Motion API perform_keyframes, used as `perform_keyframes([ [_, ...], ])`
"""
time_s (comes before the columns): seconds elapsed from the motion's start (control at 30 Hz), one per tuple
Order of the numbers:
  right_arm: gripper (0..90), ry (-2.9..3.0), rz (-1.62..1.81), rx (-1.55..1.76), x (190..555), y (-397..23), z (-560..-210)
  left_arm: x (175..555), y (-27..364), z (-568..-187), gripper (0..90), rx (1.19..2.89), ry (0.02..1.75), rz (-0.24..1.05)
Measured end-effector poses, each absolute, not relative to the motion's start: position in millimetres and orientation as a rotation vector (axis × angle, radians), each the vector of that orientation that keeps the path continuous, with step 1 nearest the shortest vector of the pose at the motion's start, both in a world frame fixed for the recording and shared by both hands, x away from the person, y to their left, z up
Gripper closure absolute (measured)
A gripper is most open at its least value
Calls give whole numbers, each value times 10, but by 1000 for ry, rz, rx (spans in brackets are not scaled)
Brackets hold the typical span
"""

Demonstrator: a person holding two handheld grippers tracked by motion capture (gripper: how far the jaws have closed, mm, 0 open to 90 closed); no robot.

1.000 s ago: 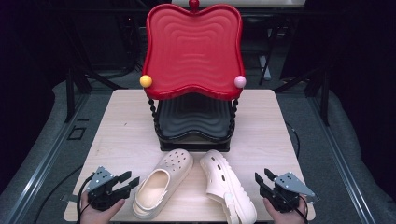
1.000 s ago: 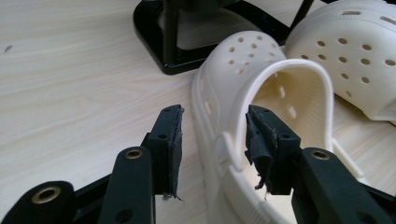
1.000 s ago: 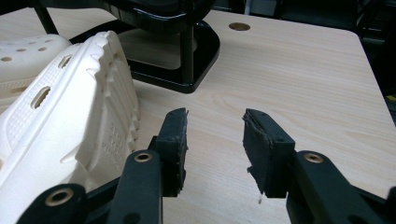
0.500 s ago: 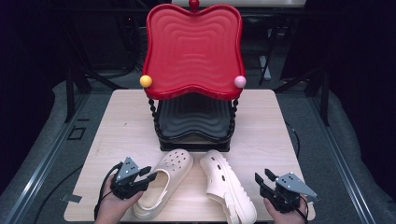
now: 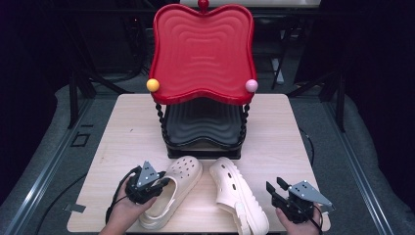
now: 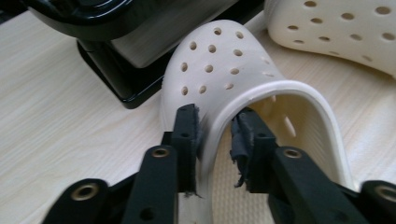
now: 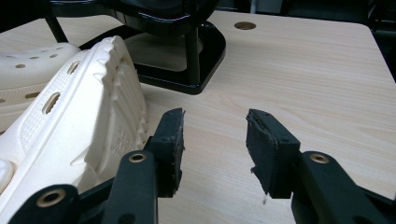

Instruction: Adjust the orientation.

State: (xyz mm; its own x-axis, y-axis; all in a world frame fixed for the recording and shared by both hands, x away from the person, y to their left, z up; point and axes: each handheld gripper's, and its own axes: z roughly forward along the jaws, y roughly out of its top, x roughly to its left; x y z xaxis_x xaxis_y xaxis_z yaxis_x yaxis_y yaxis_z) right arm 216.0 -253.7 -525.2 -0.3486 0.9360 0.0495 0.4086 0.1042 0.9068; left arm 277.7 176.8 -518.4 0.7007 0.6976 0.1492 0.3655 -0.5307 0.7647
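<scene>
Grip on the left clog [image 5: 172,190] was the step in hand: the left gripper [image 6: 215,140] had its jaws astride the side wall of the clog's opening, one pad outside and one inside, but a sliver of gap showed at the inner pad, so I cannot tell whether it had fully clamped. That clog lay near the front edge of the table [image 5: 122,137], toe pointing toward the black lower tray [image 5: 203,122] of the two-tier stand, whose red upper tray [image 5: 201,54] hung over it. The right clog [image 5: 236,196] lay just beside the first, their toes near each other and their heels splayed apart, its heel almost at the front edge. The right gripper [image 7: 215,140] hovered with its jaws wide apart and nothing between them, just beside the ridged sole of the right clog, over bare wood. By my judgement, the next move called for closing firmly on the rim, then lifting clear before swinging toward the stand. Open tabletop lay to both sides of the stand, yet the stand's black base [image 6: 116,79] sat close ahead of the toe, and the red tray left only a low gap above the black one.
</scene>
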Motion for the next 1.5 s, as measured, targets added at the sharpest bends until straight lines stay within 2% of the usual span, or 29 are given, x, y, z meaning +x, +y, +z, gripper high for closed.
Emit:
perform_keyframes([
  [0.17, 566, 1821, 1211, 1312, 2157, -2542, -5253, 2726, 1760, -5173, 766, 2159, 866, 598],
  [0.33, 566, 1812, 1229, 1319, 2160, -2549, -5257, 2610, 1758, -5153, 804, 2112, 1003, 645],
  [0.53, 573, 1811, 1235, 1304, 2150, -2535, -5241, 2560, 1678, -5158, 795, 2040, 1136, 639],
  [0.63, 598, 1814, 1246, 1301, 2143, -2520, -5228, 2555, 1645, -5167, 792, 2017, 1166, 633],
  [0.7, 630, 1826, 1250, 1290, 2126, -2497, -5191, 2557, 1627, -5162, 790, 2008, 1195, 617],
  [0.73, 679, 1841, 1267, 1264, 2103, -2452, -5144, 2566, 1611, -5159, 787, 1995, 1215, 607],
  [0.83, 710, 1866, 1290, 1222, 2072, -2390, -5095, 2585, 1606, -5156, 783, 1963, 1242, 586],
  [0.97, 757, 1945, 1294, 1121, 2017, -2209, -5025, 2610, 1587, -5155, 765, 1952, 1227, 543],
  [1.13, 842, 2042, 1269, 1037, 1984, -1977, -5015, 2574, 1575, -5170, 779, 1982, 1154, 572],
  [1.5, 864, 2101, 1222, 1000, 1974, -1847, -5081, 2521, 1538, -5179, 775, 1983, 1135, 548],
])
